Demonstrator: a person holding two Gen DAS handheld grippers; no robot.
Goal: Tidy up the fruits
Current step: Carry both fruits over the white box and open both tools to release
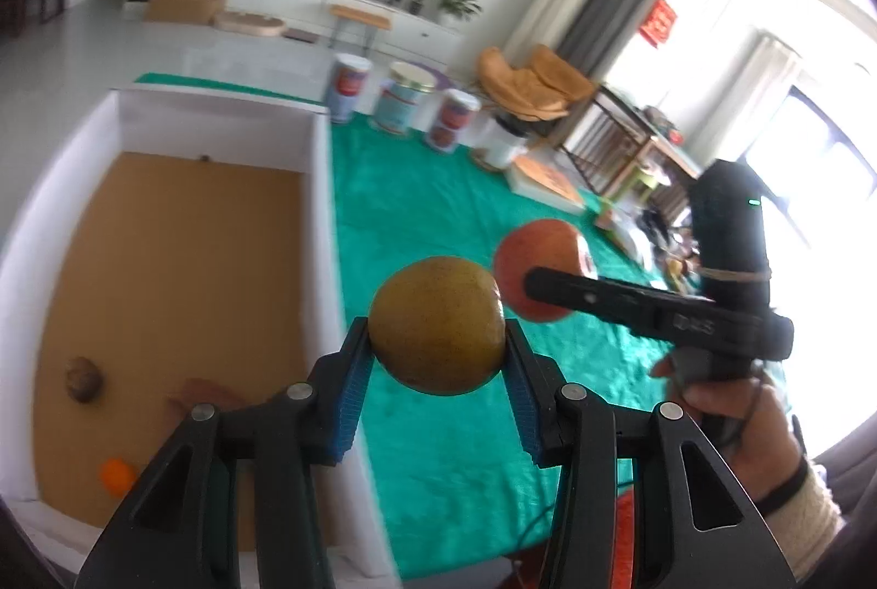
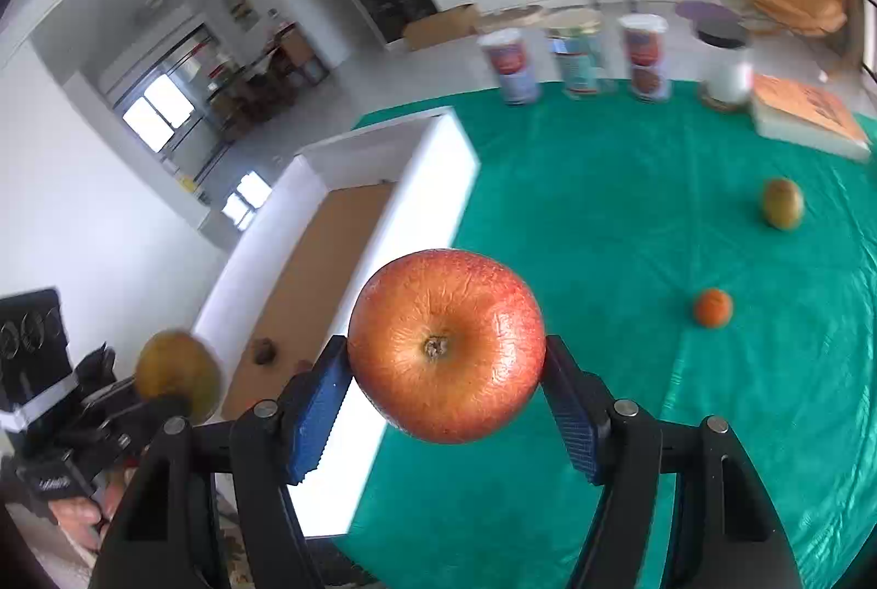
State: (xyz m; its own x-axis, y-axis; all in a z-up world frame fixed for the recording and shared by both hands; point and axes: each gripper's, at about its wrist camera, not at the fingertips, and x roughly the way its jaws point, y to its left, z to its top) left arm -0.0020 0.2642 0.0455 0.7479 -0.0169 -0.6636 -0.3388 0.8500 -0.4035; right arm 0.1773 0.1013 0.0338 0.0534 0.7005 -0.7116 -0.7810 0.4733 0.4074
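The left gripper (image 1: 438, 359) is clamping a pear (image 1: 437, 325) and the right gripper (image 2: 446, 392) an apple (image 2: 446, 344), probably for carrying into the white box (image 1: 323, 227) at left

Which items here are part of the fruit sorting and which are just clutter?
Job:
- yellow-green pear in left claw
- red apple in right claw
- white box with brown fruit and small orange inside
- loose orange and green fruit on the green cloth

Clutter:
- cans
- white jar
- book
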